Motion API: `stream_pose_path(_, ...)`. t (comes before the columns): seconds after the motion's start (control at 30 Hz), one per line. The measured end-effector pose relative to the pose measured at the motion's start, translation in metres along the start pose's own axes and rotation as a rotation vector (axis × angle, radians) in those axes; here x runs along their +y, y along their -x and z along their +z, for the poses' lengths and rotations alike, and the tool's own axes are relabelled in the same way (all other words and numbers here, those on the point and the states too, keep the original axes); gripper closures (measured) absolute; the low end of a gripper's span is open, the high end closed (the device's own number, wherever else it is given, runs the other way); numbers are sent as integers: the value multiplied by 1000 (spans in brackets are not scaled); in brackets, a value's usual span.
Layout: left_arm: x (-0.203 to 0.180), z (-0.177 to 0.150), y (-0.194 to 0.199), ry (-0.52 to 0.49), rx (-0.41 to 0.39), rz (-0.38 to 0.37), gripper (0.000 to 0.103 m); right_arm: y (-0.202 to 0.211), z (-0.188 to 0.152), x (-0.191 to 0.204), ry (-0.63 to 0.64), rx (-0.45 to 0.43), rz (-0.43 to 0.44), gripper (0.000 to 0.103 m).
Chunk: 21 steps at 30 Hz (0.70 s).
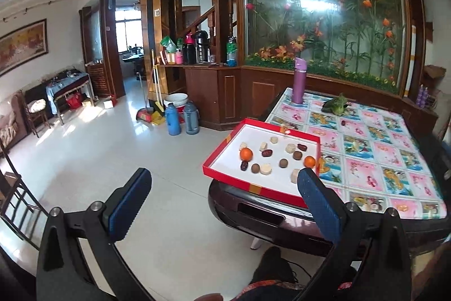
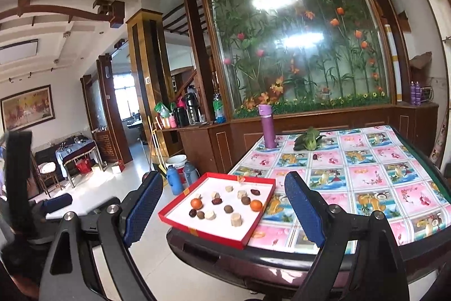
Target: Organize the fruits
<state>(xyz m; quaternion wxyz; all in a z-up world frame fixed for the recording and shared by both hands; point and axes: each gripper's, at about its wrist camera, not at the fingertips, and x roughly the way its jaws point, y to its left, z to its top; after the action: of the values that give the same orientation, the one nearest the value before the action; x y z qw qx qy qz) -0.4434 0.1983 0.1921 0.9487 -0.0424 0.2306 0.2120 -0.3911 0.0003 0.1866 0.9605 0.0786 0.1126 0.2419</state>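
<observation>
A red tray (image 1: 248, 184) with a white floor sits on the near left corner of the table, overhanging the edge. It holds two oranges (image 1: 245, 153) (image 1: 309, 161), dark red dates (image 1: 266, 153), brown round fruits (image 1: 283, 162) and several pale cylinders (image 1: 265, 169). My left gripper (image 1: 225, 174) is open and empty, held short of the tray over the floor. The right wrist view shows the same tray (image 2: 203, 233) and oranges (image 2: 196, 203) (image 2: 256, 205). My right gripper (image 2: 222, 177) is also open and empty in front of the tray. One lone date (image 2: 315, 156) lies on the cloth farther back.
The table (image 1: 380, 160) wears a flowery patterned cloth. At its far side stand a purple bottle (image 2: 267, 126) and a green leafy vegetable (image 2: 308, 141). A wooden cabinet and glass flower panel rise behind. Blue flasks (image 1: 172, 122) stand on the tiled floor to the left.
</observation>
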Motion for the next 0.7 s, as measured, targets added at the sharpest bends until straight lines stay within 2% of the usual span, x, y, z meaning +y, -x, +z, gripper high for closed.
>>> stream_pose_path(0.07,8,1,3,20,9,-22,0,6,-4,6,27,-11,4,15)
stream_pose_path(0.13,10,3,2,15,10,-14,0,11,-6,12,67,-32,3,14)
stream_pose_path(0.23,8,4,1,2,-22,46,0,13,-6,15,110,-61,10,13)
stream_pose_path(0.37,6,2,-2,-19,-66,106,0,7,-6,10,95,-49,10,13)
stream_pose_path(0.53,14,-6,5,-47,-194,248,0,2,-9,9,80,-20,7,13)
stream_pose_path(0.7,32,-5,-1,11,-152,224,0,4,-12,20,107,-17,15,13)
